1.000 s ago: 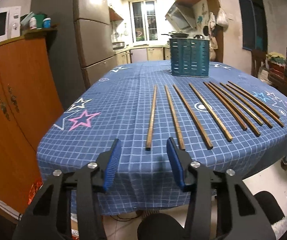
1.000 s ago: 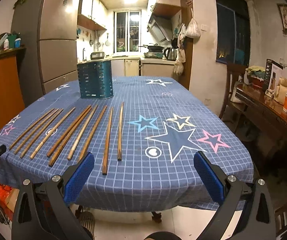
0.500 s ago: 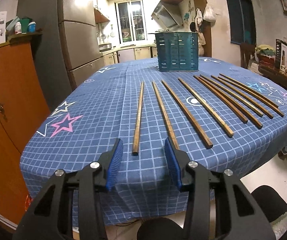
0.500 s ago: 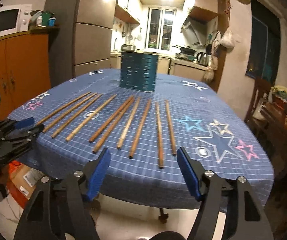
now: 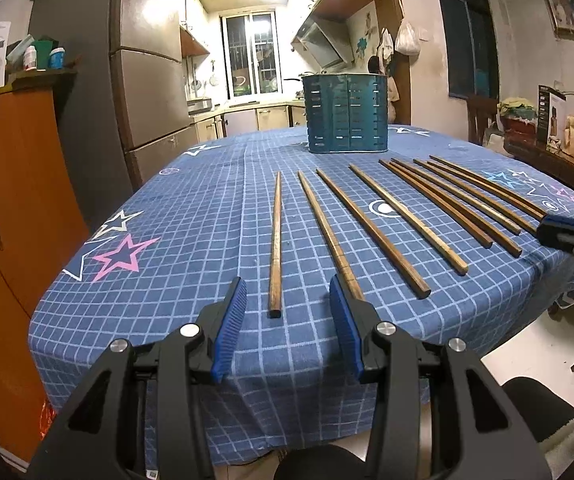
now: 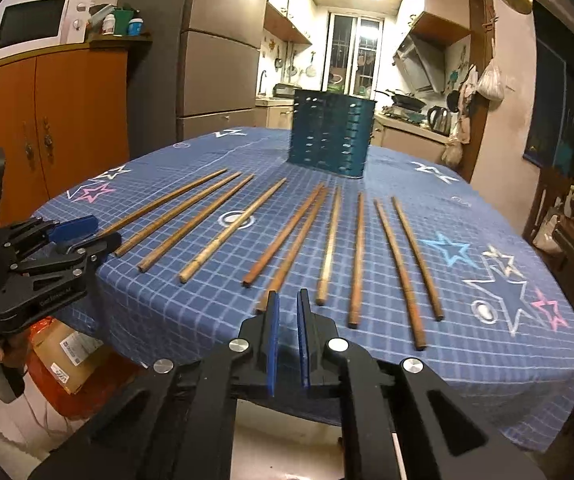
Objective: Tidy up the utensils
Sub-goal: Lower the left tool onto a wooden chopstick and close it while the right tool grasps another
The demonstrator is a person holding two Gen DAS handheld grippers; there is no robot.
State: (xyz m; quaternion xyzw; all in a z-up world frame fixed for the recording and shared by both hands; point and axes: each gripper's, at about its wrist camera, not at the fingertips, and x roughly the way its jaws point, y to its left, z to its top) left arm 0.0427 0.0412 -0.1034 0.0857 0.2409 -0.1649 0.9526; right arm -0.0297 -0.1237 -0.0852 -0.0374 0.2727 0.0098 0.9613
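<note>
Several brown wooden chopsticks (image 5: pixel 387 226) lie side by side on the blue star-print tablecloth (image 5: pixel 191 216); they also show in the right wrist view (image 6: pixel 329 244). A teal slotted utensil holder (image 5: pixel 346 113) stands upright behind them, also in the right wrist view (image 6: pixel 330 138). My left gripper (image 5: pixel 287 312) is open and empty, its jaws either side of the near end of the leftmost chopstick (image 5: pixel 275 240). My right gripper (image 6: pixel 287 308) is nearly shut and empty, just short of the near end of a middle chopstick (image 6: pixel 291 254).
An orange cabinet (image 5: pixel 11 216) and a grey fridge (image 5: pixel 147 80) stand left of the table. A side table with boxes and plants (image 5: pixel 547 132) is at the right. A cardboard box (image 6: pixel 69 350) lies on the floor below the table's near edge.
My right gripper has closed from wide open to a narrow gap and swung left toward the middle chopsticks. My left gripper has moved a little closer to the leftmost chopstick.
</note>
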